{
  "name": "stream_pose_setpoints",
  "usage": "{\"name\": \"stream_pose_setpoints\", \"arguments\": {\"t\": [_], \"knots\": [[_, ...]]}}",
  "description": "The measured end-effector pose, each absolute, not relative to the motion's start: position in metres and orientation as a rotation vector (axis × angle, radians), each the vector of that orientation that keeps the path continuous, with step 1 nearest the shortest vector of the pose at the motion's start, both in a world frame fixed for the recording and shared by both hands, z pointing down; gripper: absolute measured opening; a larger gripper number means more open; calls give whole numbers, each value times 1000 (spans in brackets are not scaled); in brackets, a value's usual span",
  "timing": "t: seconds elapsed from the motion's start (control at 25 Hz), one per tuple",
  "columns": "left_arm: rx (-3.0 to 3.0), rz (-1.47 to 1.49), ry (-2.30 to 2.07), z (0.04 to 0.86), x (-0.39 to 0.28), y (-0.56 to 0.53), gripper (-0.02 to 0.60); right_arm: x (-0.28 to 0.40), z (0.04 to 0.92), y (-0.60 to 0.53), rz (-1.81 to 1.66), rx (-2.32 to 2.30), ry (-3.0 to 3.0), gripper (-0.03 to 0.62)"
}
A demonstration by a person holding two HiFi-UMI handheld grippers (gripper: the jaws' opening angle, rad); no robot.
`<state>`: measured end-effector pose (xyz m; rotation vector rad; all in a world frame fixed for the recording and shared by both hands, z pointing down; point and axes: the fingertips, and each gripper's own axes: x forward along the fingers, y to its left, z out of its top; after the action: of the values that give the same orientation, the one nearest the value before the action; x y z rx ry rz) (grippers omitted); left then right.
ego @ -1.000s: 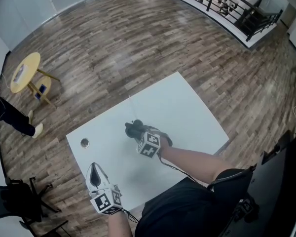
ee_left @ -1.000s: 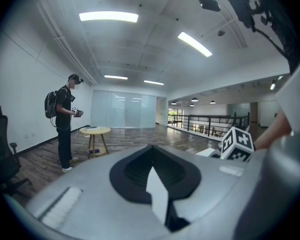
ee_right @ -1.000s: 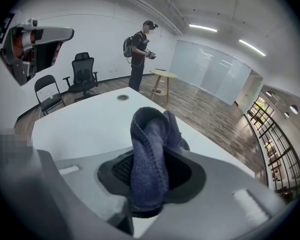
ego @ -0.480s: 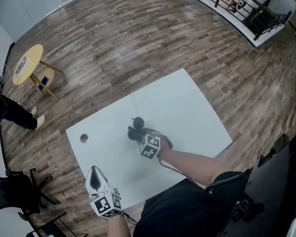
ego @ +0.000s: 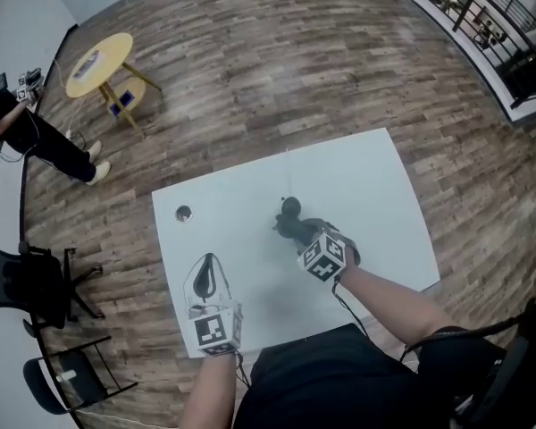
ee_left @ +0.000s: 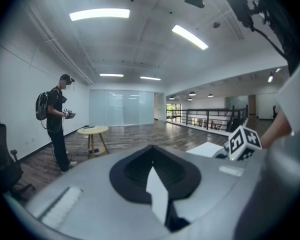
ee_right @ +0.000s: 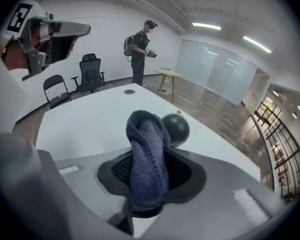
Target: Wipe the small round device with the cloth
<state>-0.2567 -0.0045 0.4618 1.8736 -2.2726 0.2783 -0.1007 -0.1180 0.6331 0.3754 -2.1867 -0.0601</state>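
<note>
The small round device (ego: 290, 207) is a dark ball standing near the middle of the white table (ego: 384, 186). In the right gripper view the ball (ee_right: 176, 129) shows just beyond a folded blue-grey cloth (ee_right: 147, 159). My right gripper (ego: 297, 231) is shut on that cloth, which sticks out past the jaws, close beside the ball on its near side; contact cannot be told. My left gripper (ego: 207, 280) hovers over the table's near left part, shut and holding nothing, well apart from the device.
A round metal grommet (ego: 184, 213) sits in the table near its left edge. On the wooden floor are a yellow side table (ego: 98, 61), a person with a backpack (ego: 18, 123) and black chairs (ego: 27, 284). A railing (ego: 482, 16) runs at the far right.
The head view has swung, so the table now sits further right in the picture. The ball, first tight against the cloth, now shows apart beyond it. The left gripper stays near the table's front.
</note>
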Motion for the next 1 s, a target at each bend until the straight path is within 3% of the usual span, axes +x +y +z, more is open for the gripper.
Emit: {"name": "stream_pose_setpoints", "arguments": {"t": [0.24,1.0], "knots": [[1896,313,-2273,458,-244,-20,5,-115,570,-159,-251,455,-2266,114],[1866,352,-2282,465,-237,-2,5,-96,627,-188,-179,441,-2141,114]]}}
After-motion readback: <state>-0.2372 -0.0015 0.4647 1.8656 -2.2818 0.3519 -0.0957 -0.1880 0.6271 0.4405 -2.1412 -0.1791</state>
